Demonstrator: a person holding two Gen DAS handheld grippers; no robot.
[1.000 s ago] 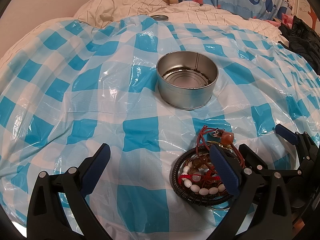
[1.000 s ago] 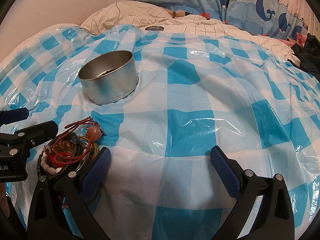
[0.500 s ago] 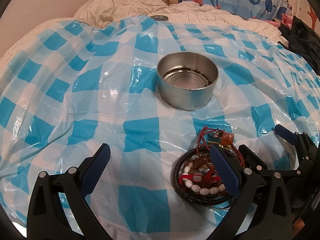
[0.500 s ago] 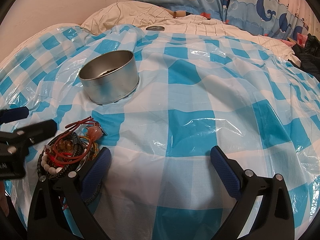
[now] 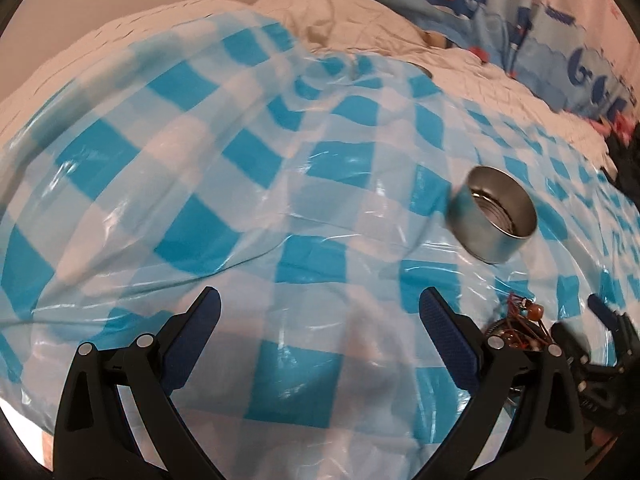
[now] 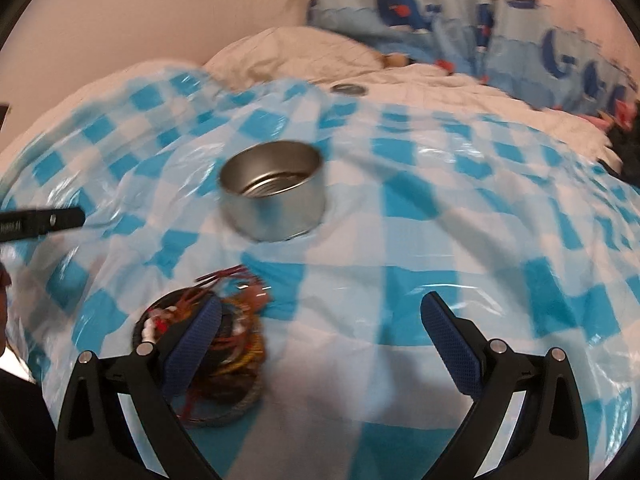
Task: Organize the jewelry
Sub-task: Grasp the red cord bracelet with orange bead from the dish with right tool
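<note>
The left gripper is spread wide with nothing in it, over the blue checked sheet. The right gripper is wide apart too. The pile of bracelets lies at lower left under its left finger. The tin can sits just above.

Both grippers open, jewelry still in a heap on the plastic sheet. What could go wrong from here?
1. The bracelet pile is tangled cords and beads; the right gripper, open beside it, may lift several pieces at once or snag.
2. The metal tin sits on the slick, wrinkled checkered sheet over soft bedding; a nudge could slide or tip it.
</note>
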